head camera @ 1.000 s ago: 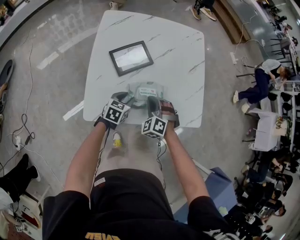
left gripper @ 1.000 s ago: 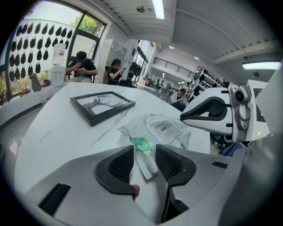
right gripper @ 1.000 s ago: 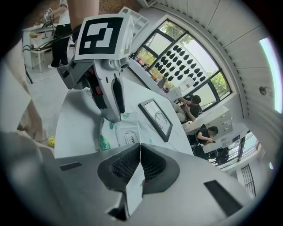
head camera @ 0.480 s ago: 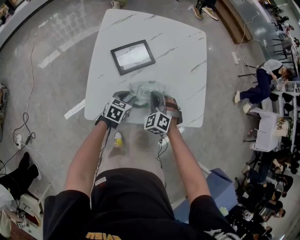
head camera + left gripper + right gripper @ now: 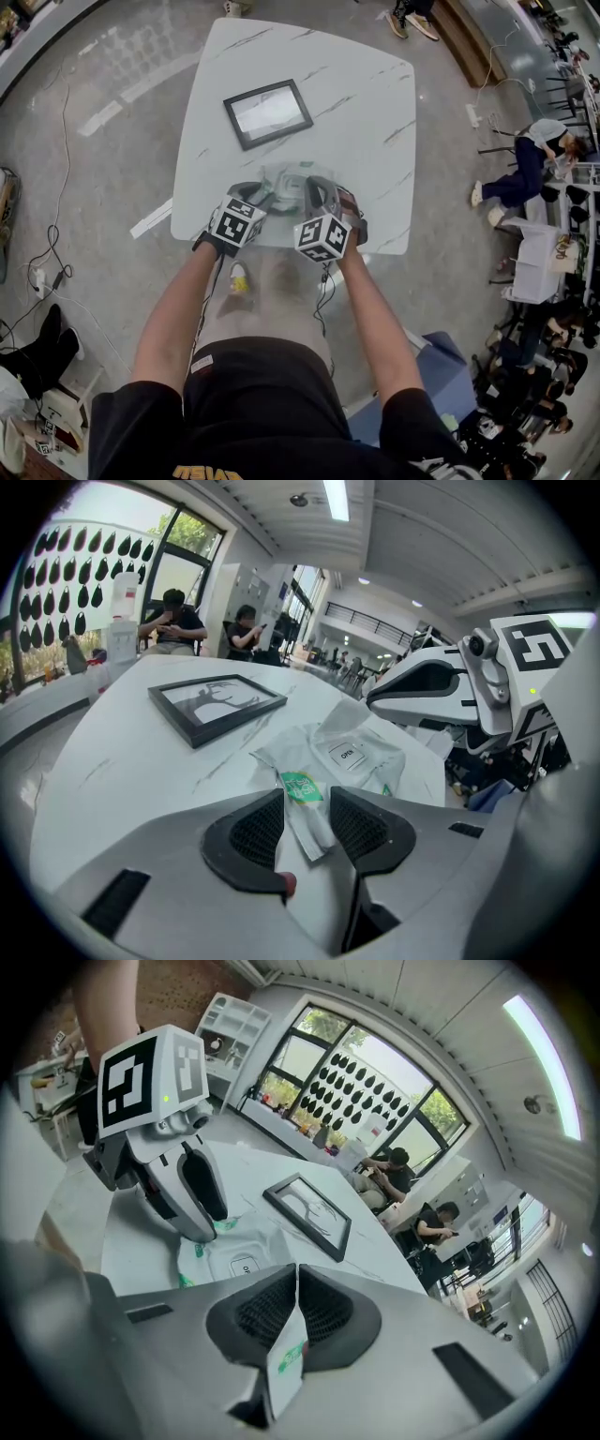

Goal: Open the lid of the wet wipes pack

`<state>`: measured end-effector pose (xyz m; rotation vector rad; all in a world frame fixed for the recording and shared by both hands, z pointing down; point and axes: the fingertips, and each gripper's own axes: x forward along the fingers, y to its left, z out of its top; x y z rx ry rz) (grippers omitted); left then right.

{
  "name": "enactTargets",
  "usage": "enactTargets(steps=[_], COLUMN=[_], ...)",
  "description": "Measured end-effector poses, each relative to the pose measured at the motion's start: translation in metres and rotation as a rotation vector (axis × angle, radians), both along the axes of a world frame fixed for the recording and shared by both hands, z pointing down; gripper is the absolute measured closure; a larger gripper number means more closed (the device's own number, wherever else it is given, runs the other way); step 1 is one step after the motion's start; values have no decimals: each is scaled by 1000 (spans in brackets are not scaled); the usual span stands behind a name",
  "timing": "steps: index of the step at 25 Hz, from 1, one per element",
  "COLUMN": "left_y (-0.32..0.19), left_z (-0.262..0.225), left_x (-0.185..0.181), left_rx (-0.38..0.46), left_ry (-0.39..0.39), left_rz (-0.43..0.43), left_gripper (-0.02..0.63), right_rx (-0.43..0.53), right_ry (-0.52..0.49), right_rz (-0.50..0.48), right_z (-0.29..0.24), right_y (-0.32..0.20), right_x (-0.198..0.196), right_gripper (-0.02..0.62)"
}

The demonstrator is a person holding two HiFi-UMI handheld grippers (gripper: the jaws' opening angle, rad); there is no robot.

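Note:
The white wet wipes pack with green print lies near the table's front edge, between both grippers. In the left gripper view its flat lid marked "OPEN" faces up and lies closed. My left gripper is shut on the pack's near left end flap. My right gripper is shut on a thin white and green edge of the pack at its right end. The left gripper shows in the right gripper view, resting at the pack's far side.
A black picture frame lies flat on the white marble table beyond the pack. The table's front edge runs just under my hands. People sit at other tables and on the floor to the right.
My right gripper has shifted a little to the right and up and has rolled, keeping its hold on the pack's edge. The left gripper has stayed put.

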<state>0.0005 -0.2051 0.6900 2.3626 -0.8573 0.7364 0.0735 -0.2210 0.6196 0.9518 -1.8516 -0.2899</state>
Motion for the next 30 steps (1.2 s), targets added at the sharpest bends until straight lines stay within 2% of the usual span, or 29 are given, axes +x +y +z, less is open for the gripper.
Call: enactTargets(steps=[9, 25, 27, 30], left_y=[-1, 1, 0, 0], left_z=[0, -3, -4, -6], left_x=[0, 0, 0, 0], left_rx=[-9, -29, -34, -43], left_ry=[3, 6, 7, 10], left_rz=[2, 1, 1, 2], left_gripper=[437, 437, 437, 437], right_rx=[-23, -63, -83, -143], right_ry=[-101, -156, -193, -327], right_rz=[58, 91, 101, 157], right_z=[-5, -6, -6, -6], right_y=[-14, -38, -43, -49], right_x=[2, 4, 5, 8], right_gripper=[581, 580, 580, 580])
